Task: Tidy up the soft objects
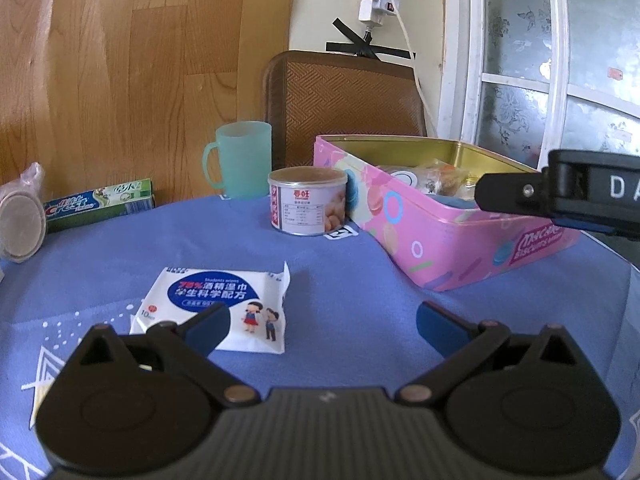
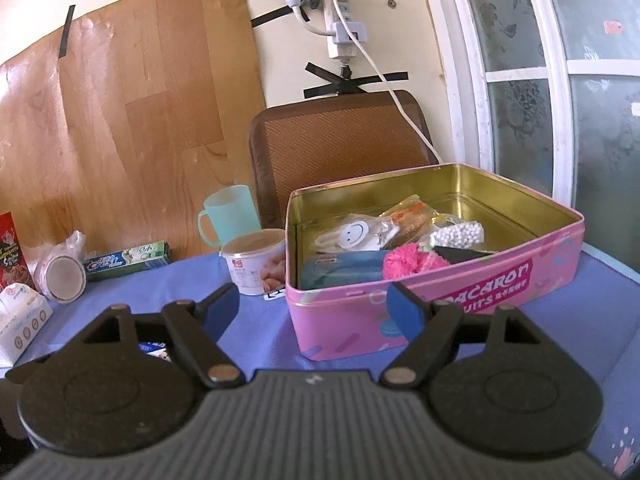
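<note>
Wet-wipes packet is lying flat on the blue tablecloth at lower left of the left view, the left gripper hovering wide open over it, the right gripper gaping empty before the pink tin.

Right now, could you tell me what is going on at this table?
A person is sorting soft things into the pink tin, which stands open on the blue tablecloth and already holds a pink pom-pom, a smiley packet and other small items. Both claws are open and hold nothing. The left claw is low over the cloth beside a wipes pack lying flat. The right claw is just in front of the tin. A can and a green mug stand behind.
</note>
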A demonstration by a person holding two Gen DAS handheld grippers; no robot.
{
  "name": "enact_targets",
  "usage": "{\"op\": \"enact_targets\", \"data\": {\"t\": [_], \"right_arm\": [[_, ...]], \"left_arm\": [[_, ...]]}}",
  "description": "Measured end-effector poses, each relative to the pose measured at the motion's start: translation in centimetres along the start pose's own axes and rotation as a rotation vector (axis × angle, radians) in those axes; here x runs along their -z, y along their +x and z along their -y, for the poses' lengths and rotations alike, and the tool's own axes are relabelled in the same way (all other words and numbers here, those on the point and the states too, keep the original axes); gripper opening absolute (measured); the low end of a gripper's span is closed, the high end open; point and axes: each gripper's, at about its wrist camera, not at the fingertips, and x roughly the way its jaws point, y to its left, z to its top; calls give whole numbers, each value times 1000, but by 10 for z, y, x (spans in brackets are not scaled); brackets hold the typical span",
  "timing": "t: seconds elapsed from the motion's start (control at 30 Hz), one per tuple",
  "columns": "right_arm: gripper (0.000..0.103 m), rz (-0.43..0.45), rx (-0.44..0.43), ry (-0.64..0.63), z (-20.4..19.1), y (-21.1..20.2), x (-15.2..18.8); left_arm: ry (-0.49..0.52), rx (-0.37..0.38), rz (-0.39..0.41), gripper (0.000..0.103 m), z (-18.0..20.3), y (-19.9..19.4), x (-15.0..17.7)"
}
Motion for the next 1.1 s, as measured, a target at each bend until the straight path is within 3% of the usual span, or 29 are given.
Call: {"op": "enact_targets", "data": {"t": [1.1], "right_arm": [[83,-3,31,48,14,-4,-6]], "left_arm": [[10,31,0,103,2,0,1]]}}
